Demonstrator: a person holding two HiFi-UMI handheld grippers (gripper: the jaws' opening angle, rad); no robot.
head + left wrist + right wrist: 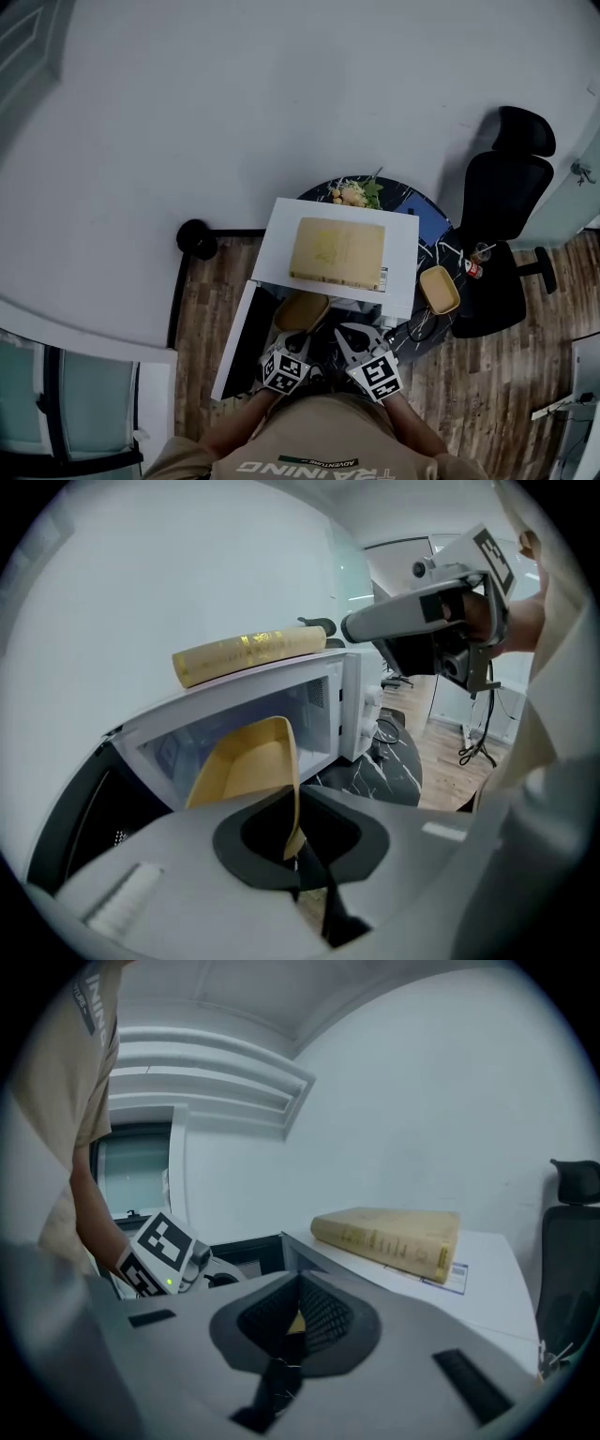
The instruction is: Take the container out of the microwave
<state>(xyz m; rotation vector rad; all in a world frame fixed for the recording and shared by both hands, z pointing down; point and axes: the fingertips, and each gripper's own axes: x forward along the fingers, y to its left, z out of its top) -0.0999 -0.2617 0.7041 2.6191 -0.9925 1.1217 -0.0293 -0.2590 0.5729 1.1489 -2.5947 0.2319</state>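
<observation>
Left claw [298,844] clenched on the rim of the yellow container [242,766]; container tilted, just in front of the open microwave [281,694].
Right claw [292,1327] beside it, jaws drawn together, with a yellow sliver at the seam; can't tell if it's pinched. Book [389,1237] lies flat on the microwave top. Second yellow tub [440,289] sits on the dark worktop [441,246], right of the microwave.

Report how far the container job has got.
Done: the microwave door is open and the container looks clear of the opening. In hand: the left claw is shut on its rim, holding it tilted. Left: set it down; it rests on nothing yet.
</observation>
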